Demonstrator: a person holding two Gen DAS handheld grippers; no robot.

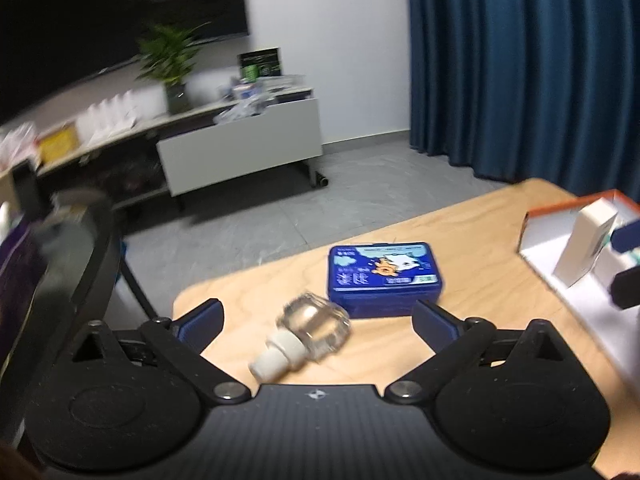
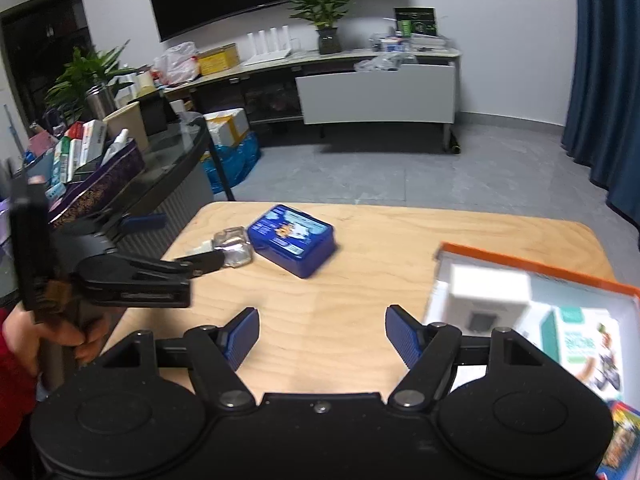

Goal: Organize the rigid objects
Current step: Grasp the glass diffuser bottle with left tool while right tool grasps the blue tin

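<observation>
Blue tin (image 1: 385,278), cartoon label, lettering too blurred.

On the table (image 2: 360,248) a glass bottle (image 1: 310,330) lies on its side, the tin (image 1: 386,276) just behind it (nearly touching). To the right sits an open box (image 2: 532,266), a carton (image 2: 490,300) standing inside.

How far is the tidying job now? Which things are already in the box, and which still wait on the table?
Done: a white box and a green-white carton stand inside the orange-rimmed box. In hand: nothing; the left gripper is open around the small clear bottle lying on the table, and the right gripper is open over bare wood. Left: the bottle and the blue tin.
</observation>
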